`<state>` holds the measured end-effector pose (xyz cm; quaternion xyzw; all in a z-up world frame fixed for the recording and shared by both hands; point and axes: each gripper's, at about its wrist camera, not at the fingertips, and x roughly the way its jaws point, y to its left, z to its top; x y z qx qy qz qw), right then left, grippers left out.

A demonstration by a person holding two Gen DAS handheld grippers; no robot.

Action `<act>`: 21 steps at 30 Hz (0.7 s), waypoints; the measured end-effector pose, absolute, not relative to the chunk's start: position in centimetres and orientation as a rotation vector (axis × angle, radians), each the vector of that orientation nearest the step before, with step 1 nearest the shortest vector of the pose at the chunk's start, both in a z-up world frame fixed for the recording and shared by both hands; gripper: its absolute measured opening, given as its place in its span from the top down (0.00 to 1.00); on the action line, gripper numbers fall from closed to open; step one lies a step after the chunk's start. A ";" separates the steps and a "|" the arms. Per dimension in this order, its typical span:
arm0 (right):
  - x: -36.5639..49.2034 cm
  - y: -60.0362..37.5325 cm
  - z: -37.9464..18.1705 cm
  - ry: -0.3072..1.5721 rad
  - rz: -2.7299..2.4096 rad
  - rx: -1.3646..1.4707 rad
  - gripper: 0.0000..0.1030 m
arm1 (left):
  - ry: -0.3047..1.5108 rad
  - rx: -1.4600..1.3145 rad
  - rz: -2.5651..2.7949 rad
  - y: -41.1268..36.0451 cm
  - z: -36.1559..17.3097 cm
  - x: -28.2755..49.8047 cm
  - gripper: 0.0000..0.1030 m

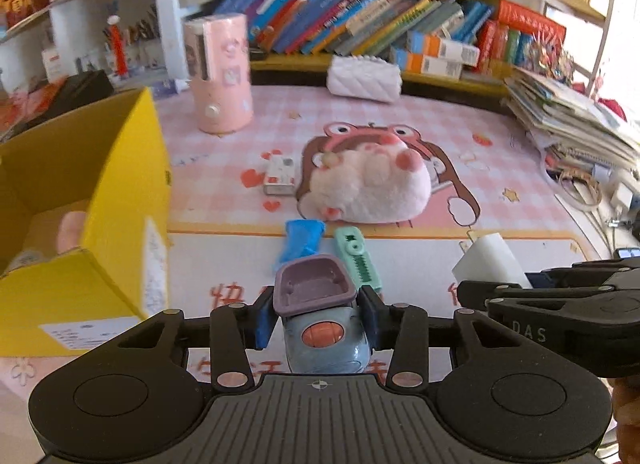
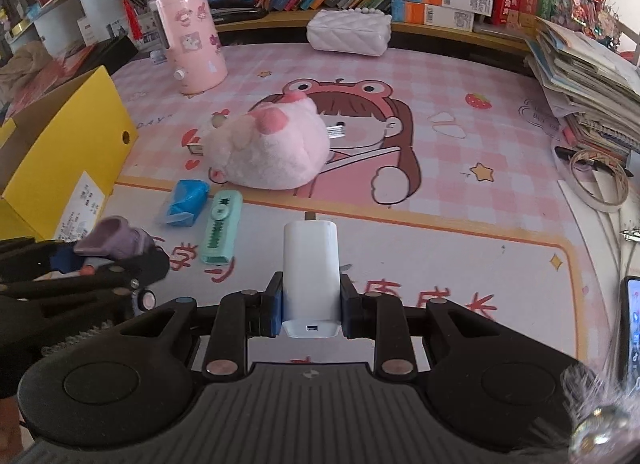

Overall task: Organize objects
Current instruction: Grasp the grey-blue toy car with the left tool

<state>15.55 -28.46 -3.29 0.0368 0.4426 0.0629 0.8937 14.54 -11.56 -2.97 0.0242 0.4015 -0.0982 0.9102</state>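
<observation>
Desk under a pink cartoon mat

The desk mat [image 2: 460, 76] carries a plush toy [image 2: 272, 148], blue packet [image 2: 186, 202], green stapler [image 2: 222, 226], small box [image 1: 280, 175], pink cylinder container [image 2: 192, 44], white quilted purse [image 2: 348, 34], yellow cardboard box [image 2: 60, 152] and paper stack [image 2: 584, 76].

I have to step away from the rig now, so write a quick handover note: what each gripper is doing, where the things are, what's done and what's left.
Left gripper: shut on the small blue and purple toy, lifted off the mat beside the yellow box.
Right gripper: shut on the white charger, held above the mat.
On the mat: blue packet, green comb-like item, pink plush with a small white box beside it.
Done: something pink is already in the yellow box; I cannot tell what.
Left: probably drop both held items in the box, then collect the loose ones.
</observation>
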 end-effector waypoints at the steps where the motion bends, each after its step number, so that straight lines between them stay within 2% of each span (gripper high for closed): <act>1: 15.4 -28.1 -3.2 0.916 0.134 0.075 0.76 | 0.823 0.042 -0.199 -11.1 -2.8 14.3 0.60; 21: 7.6 -15.3 -0.8 0.867 0.184 -0.029 0.76 | 0.756 -0.084 -0.153 2.5 -0.8 6.0 0.60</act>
